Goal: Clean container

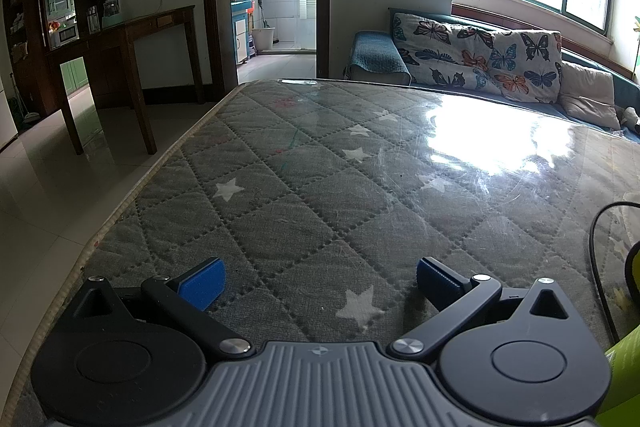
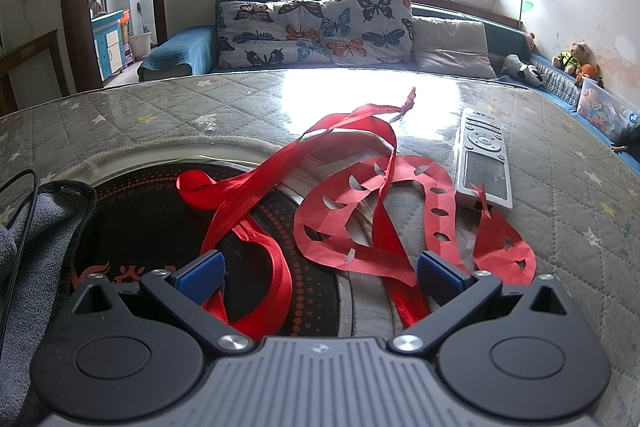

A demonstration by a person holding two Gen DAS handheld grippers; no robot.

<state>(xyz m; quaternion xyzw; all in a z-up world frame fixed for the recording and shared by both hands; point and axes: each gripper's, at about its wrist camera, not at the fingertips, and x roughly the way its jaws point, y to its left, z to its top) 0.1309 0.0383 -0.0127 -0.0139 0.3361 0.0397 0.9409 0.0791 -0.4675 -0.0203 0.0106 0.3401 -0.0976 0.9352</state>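
Hovering both tools over the quilted table [image 1: 304,163], I judge this to be the very start: nothing is gripped and nothing has been wiped. My right gripper [image 2: 320,277] has its jaws spread wide and empty, low above a tangle of red ribbon [image 2: 256,187] and a red paper cutout [image 2: 400,203] that lie partly across the round black cooktop [image 2: 152,227] set into the table (the nearest thing to a container I can find; I cannot tell for certain that it is the one meant). A grey cloth [image 2: 44,227] is draped at the cooktop's left edge with a black cable [image 2: 24,211] over it, and a remote control [image 2: 482,163] lies just beside the cutout. My left gripper [image 1: 320,279] is equally wide open with nothing in it, facing bare tabletop, well apart from the clutter. Next I would close the right jaws on the ribbon to lift it clear, then fetch the cloth.
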